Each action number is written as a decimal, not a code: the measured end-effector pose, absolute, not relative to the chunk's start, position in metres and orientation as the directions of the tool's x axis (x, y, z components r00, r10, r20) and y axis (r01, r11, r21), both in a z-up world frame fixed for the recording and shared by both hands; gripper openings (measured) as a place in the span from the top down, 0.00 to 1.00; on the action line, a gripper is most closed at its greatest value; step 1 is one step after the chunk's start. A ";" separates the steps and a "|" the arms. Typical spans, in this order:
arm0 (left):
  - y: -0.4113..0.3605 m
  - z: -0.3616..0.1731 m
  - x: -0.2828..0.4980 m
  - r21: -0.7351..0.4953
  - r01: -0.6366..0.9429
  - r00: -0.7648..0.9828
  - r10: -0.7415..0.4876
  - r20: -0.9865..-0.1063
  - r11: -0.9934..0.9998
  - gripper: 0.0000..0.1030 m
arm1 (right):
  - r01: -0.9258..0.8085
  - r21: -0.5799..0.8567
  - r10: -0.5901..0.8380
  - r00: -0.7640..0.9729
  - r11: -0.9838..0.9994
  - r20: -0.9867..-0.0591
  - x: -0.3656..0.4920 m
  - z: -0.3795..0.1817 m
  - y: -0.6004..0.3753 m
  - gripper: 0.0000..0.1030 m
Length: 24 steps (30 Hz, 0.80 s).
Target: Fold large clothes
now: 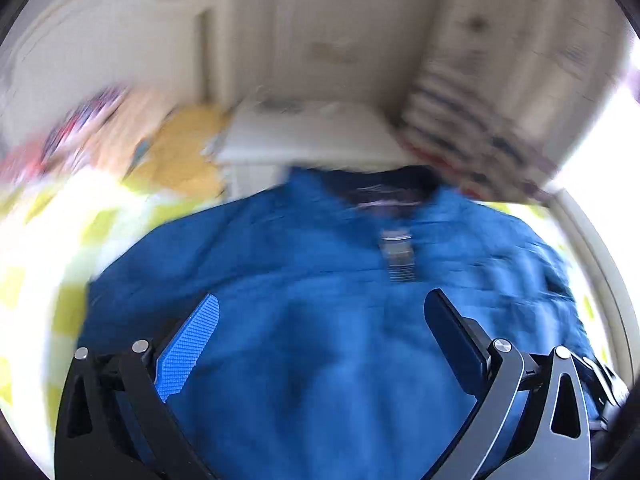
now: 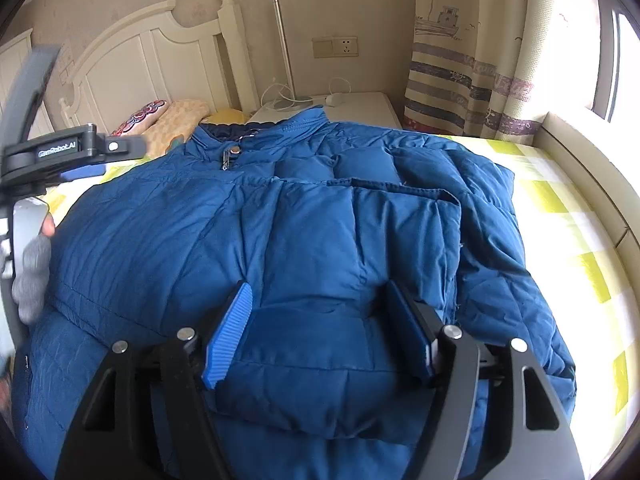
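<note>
A home bedroom: white headboard (image 2: 160, 56), checked bed (image 2: 560, 216), nightstand (image 2: 360, 106), curtains (image 2: 472, 60).

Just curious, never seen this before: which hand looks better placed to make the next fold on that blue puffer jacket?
Probably the right. The right gripper has its jaws open around a puffed panel of the blue jacket, steady. The left gripper, open, gives a blurred view.

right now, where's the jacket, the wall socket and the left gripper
jacket (image 2: 320, 240): right wrist view, on the quilted front panel.
wall socket (image 2: 346, 46): right wrist view, on its white faceplate.
left gripper (image 2: 86, 158): right wrist view, near its blue pad at the frame's left edge.
</note>
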<state>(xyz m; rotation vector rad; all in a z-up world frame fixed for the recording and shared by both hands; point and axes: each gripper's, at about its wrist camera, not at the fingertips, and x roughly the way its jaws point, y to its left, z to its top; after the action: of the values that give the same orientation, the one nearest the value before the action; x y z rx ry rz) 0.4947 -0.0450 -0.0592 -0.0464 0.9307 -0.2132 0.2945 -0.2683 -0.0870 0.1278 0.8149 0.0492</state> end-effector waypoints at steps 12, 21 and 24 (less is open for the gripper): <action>0.007 -0.061 0.435 -0.131 0.123 0.660 -0.180 -0.729 0.984 0.04 | -0.004 0.139 0.104 0.685 0.990 -0.721 0.294 -0.088 -0.268 0.32; 0.000 -0.094 0.412 0.077 0.134 0.634 -0.026 -0.773 0.988 0.04 | -0.002 0.141 0.104 0.686 0.990 -0.720 0.295 -0.088 -0.269 0.31; -0.008 -0.074 0.378 0.041 0.179 0.666 -0.090 -0.740 0.983 0.04 | -0.003 0.144 0.107 0.687 0.990 -0.719 0.295 -0.088 -0.269 0.31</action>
<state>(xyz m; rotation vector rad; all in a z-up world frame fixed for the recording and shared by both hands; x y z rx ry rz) 0.3781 -0.0082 -0.0743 0.1132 0.8286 -0.1523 0.2947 -0.2692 -0.0882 0.1355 0.8123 0.0613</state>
